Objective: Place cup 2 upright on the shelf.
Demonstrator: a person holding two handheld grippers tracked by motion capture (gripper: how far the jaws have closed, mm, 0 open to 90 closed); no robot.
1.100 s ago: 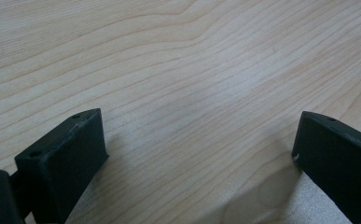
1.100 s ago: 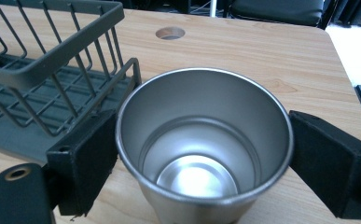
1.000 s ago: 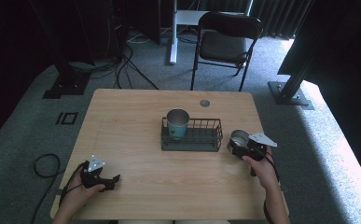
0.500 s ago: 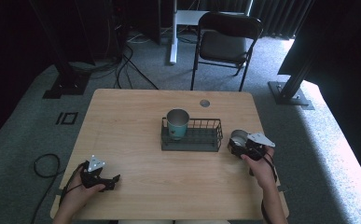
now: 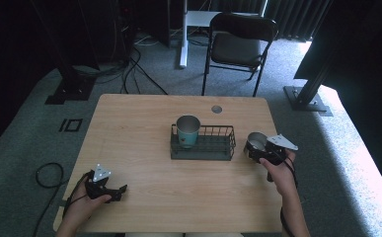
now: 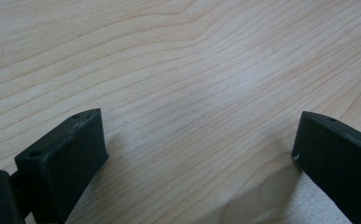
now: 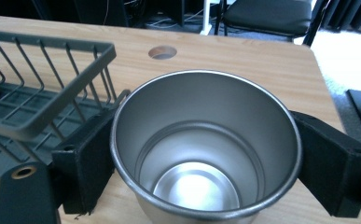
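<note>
The right gripper (image 7: 206,154) clamps a steel cup (image 7: 206,149) upright at three o'clock of the wire basket (image 5: 203,148), likely to rack it beside the teal cup (image 5: 187,131). The left gripper (image 6: 197,154), released, idles on the table (image 5: 144,123) at seven o'clock.

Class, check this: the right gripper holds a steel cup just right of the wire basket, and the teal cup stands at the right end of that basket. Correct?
Not quite. The teal cup stands at the left end of the wire basket, as the high view shows. The rest holds: the right gripper has its jaws on either side of the steel cup, just right of the basket.
</note>
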